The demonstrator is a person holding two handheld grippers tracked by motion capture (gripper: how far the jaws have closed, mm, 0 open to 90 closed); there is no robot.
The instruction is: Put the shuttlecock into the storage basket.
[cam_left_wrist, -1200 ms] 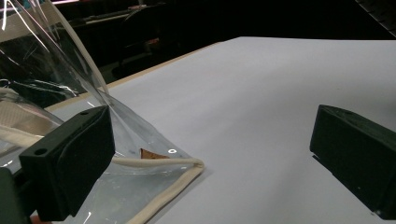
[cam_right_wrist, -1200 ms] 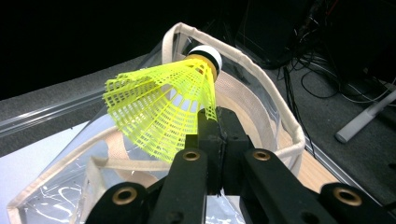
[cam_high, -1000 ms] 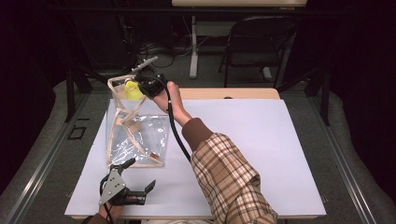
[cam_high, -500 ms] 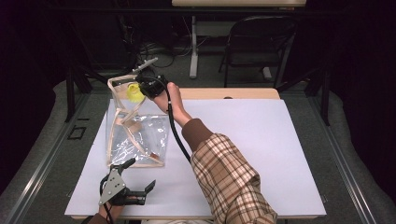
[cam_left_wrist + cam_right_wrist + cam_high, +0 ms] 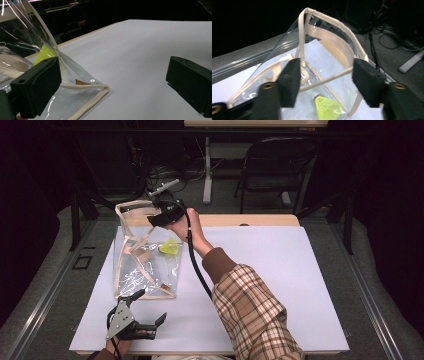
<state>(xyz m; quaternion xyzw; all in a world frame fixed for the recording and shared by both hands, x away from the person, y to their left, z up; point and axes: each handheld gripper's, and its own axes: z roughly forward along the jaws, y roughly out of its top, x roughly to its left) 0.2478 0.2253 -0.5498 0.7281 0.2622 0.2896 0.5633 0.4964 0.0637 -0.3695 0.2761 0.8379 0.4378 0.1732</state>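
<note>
The right gripper is held above the raised mouth of a clear plastic bag with cream trim, at the far left part of the white table. In the right gripper view its jaws stand apart with nothing clamped between them; the bag's cream rim arches just beyond and between the jaws, and a yellow shuttlecock lies inside the bag, directly below the gap. In the high view the shuttlecock sits inside the bag, below and slightly nearer the person than the right gripper. The left gripper rests low on the table at the near edge, just short of the bag's near corner. Its jaws are wide open and empty; in the left gripper view the bag's trimmed corner lies on the table beside the left-hand jaw, which overlaps the clear film, though contact cannot be confirmed. A black cable trails from the right gripper along the plaid sleeve.
</note>
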